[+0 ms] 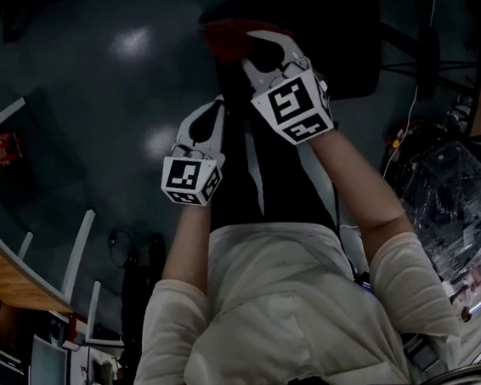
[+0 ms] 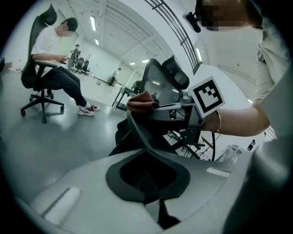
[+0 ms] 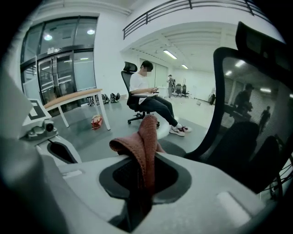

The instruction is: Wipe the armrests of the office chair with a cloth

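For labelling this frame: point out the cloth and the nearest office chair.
cloth (image 3: pixel 147 137): right gripper view, on its upright fold.
office chair (image 3: pixel 247 105): right gripper view, on its mesh backrest.

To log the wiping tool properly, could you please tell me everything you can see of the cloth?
The cloth is a reddish-pink, nubby, towel-like fabric. Folded into a narrow bunch, it is pinched between the shut jaws of the right gripper and stands up out of them, its top curling to one side. In the head view it shows red at the gripper's tip, close to the office chair; contact cannot be made out.
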Demonstrator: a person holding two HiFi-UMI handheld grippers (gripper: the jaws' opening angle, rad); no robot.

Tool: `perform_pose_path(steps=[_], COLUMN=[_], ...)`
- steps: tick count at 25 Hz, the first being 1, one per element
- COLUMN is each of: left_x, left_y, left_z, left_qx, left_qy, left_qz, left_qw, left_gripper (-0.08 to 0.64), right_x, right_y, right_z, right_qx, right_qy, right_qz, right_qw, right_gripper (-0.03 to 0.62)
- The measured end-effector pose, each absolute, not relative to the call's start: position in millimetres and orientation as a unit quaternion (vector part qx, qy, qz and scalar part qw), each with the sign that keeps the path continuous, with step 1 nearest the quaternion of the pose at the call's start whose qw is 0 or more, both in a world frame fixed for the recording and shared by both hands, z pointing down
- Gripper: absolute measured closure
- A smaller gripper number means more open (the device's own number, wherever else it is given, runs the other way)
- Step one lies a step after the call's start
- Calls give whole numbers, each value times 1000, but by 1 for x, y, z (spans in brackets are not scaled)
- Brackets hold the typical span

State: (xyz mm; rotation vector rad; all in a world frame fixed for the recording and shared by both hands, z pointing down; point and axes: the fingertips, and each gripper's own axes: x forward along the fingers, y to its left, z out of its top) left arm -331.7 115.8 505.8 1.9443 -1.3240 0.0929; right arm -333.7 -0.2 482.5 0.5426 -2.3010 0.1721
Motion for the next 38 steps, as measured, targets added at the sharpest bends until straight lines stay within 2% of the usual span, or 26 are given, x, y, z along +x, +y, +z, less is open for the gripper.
perform_pose_path(steps=[9,14,24,27,32,38], left_x=[-336,-326,-326,-326,-325,-328], left_y=[121,124,122,114,115,114], left_z=[506,507,501,498,499,498], left_qx=[763,778,783,783,782,780], left_qy=[-524,-519,-506,-507,-507,-507], left_qz=[47,78,89,87,84,89], left_qw=[376,345,350,349,352,357], left_gripper=[552,552,552,549,551,552], right_x=[-324,-307,-286,-272,-249,-263], right_y=[74,106,151,118,-6,-86], right_z=[477,479,476,466,490,518], right_qx=[200,196,148,186,307,320], right_qy=[-909,-903,-886,-888,-871,-866], right_qz=[134,167,222,210,199,212], right_qw=[340,343,378,365,327,321], right_gripper=[545,546,548,548,548,548])
